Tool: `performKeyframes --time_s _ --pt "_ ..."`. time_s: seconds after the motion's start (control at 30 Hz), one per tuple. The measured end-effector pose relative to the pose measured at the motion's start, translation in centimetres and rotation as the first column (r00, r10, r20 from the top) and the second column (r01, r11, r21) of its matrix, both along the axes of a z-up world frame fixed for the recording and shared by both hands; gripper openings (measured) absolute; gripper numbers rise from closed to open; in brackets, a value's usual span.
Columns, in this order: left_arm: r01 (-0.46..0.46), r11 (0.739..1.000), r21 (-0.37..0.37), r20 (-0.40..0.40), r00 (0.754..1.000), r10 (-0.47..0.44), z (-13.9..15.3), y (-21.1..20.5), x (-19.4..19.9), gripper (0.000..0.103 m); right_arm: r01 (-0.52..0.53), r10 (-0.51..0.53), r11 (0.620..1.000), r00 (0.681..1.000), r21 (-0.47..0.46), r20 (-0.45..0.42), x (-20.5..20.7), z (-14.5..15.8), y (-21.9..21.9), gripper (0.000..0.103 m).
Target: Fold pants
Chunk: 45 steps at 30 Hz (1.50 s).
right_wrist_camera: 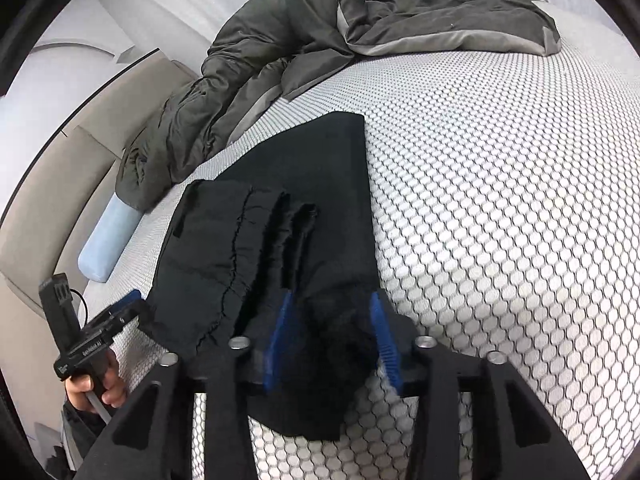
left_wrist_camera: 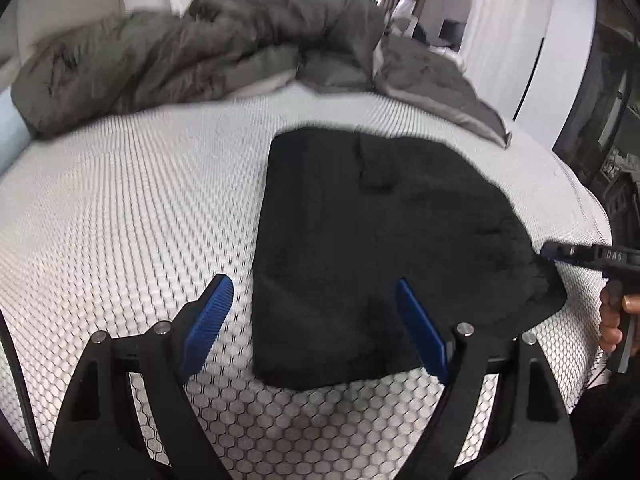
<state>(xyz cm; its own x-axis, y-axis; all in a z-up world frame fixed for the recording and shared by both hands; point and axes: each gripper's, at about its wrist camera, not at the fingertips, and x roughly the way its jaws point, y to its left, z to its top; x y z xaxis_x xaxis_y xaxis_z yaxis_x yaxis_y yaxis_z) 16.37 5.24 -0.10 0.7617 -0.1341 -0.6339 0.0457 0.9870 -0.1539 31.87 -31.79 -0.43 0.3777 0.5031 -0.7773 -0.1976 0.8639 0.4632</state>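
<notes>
pants [left_wrist_camera: 380,248] are sitting folded up into a chunky black rectangle on the bed, right on that white honeycomb-pattern mattress cover [left_wrist_camera: 120,208]. going left to right in the left wrist view: a pale blue pillow [left_wrist_camera: 12,128] peeks in at the far left edge, then an olive-grey duvet [left_wrist_camera: 180,52] is bunched up along the back of the bed, then the folded pants take up the middle-right. the left gripper [left_wrist_camera: 312,308] hovers at the near edge of the pile with its blue pads [left_wrist_camera: 210,320] spread wide apart, nothing between them, one pad over bare mattress and the other over the black fabric. at the far right edge the right gripper [left_wrist_camera: 560,254] pokes in, its tip at the right corner of the pants, with the person's hand [left_wrist_camera: 614,320] on the handle.

right wrist view, same order: the left gripper [right_wrist_camera: 132,300] and the hand [right_wrist_camera: 96,388] holding it are down in the lower left, just beside the pants' [right_wrist_camera: 280,208] edge. the blue pillow [right_wrist_camera: 108,240] and duvet [right_wrist_camera: 280,40] run up behind. in the centre the layered edges of the pants show as stacked folds, and the right gripper [right_wrist_camera: 334,320] has a bunch of black cloth sitting between its blue pads [right_wrist_camera: 282,320], so it looks clamped on the pants corner. mattress cover [right_wrist_camera: 500,200] fills the right side.
</notes>
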Motion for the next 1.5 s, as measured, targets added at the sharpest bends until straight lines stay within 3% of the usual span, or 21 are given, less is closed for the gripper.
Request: performKeyframes --time_s 0.1,0.23,0.27,0.3,0.33,0.43,0.5,0.57,0.6,0.7,0.83,0.9,1.07,1.2,1.37,1.5 --pt "0.083 0.996 0.014 0.099 0.992 -0.084 1.7 -2.8 -1.2 0.082 -0.02 0.02 1.0 0.999 0.007 -0.025 -0.9 -0.5 -0.1 0.046" --pt "0.228 0.972 0.062 0.084 0.969 -0.233 1.6 -8.8 -1.1 0.082 -0.057 0.06 0.996 0.997 0.066 -0.038 -2.0 -1.4 0.1 0.044" --pt "0.252 0.965 0.077 0.072 0.964 -0.257 1.3 -10.1 -0.9 0.082 -0.056 0.061 0.994 0.997 0.097 -0.048 -2.1 -1.8 0.0 0.042" --pt "0.271 0.958 0.091 0.058 0.959 -0.277 0.9 -11.3 -0.8 0.082 -0.047 0.054 0.992 0.997 0.119 -0.052 -2.1 -2.0 -0.2 0.029" --pt "0.299 0.948 0.111 0.042 0.951 -0.305 0.4 -13.0 -0.7 0.082 -0.04 0.046 0.991 0.998 0.124 -0.052 -2.2 -2.1 -0.4 0.023" --pt "0.351 0.923 0.156 0.019 0.934 -0.358 -0.5 -16.3 -0.6 0.079 -0.045 0.045 0.988 0.999 0.148 0.003 -2.9 -0.8 -1.3 0.012" --pt "0.387 0.902 0.189 -0.005 0.919 -0.394 -1.1 -18.2 -0.7 0.073 -0.049 0.048 0.992 0.999 0.114 0.013 -3.4 -0.4 -1.5 0.012" --pt "0.416 0.884 0.215 -0.032 0.907 -0.419 -1.9 -19.6 -0.8 0.062 -0.064 0.064 0.998 0.998 0.002 -0.02 -3.5 -1.3 -1.3 0.014" --pt "0.425 0.876 0.228 -0.048 0.904 -0.425 -2.3 -20.1 -0.8 0.06 -0.076 0.075 0.997 0.996 -0.012 -0.048 -3.5 -1.8 -1.2 0.015" --pt "0.422 0.876 0.234 -0.047 0.905 -0.424 -2.7 -21.0 -1.2 0.058 -0.072 0.072 0.997 0.997 0.017 -0.026 -3.7 -0.9 -1.6 0.019" --pt "0.425 0.888 0.173 -0.034 0.904 -0.426 -2.6 -20.2 -1.3 0.058 -0.043 0.038 0.996 0.997 0.077 0.072 -4.3 1.4 -2.4 0.024" --pt "0.412 0.899 0.148 -0.02 0.91 -0.414 -2.4 -19.7 -1.4 0.049 -0.07 0.061 0.991 0.994 0.11 0.087 -4.4 1.9 -2.0 0.025" --pt "0.411 0.904 0.121 -0.004 0.911 -0.413 -2.1 -18.7 -0.8 0.025 -0.141 0.136 0.98 0.99 0.139 0.048 -4.1 0.7 0.5 0.025" --pt "0.392 0.91 0.134 0.009 0.918 -0.397 -2.2 -18.6 -0.4 0.016 -0.16 0.162 0.979 0.987 0.125 -0.006 -3.6 -0.9 2.4 0.025" --pt "0.383 0.922 0.047 0.061 0.921 -0.385 -0.8 -17.3 -0.6 0.014 -0.173 0.175 0.981 0.984 0.086 -0.016 -3.7 -1.8 3.8 0.025" --pt "0.378 0.923 0.071 0.008 0.925 -0.379 -1.8 -18.0 0.0 0.014 -0.159 0.164 0.979 0.986 0.125 -0.034 -3.2 -2.0 3.4 0.025"
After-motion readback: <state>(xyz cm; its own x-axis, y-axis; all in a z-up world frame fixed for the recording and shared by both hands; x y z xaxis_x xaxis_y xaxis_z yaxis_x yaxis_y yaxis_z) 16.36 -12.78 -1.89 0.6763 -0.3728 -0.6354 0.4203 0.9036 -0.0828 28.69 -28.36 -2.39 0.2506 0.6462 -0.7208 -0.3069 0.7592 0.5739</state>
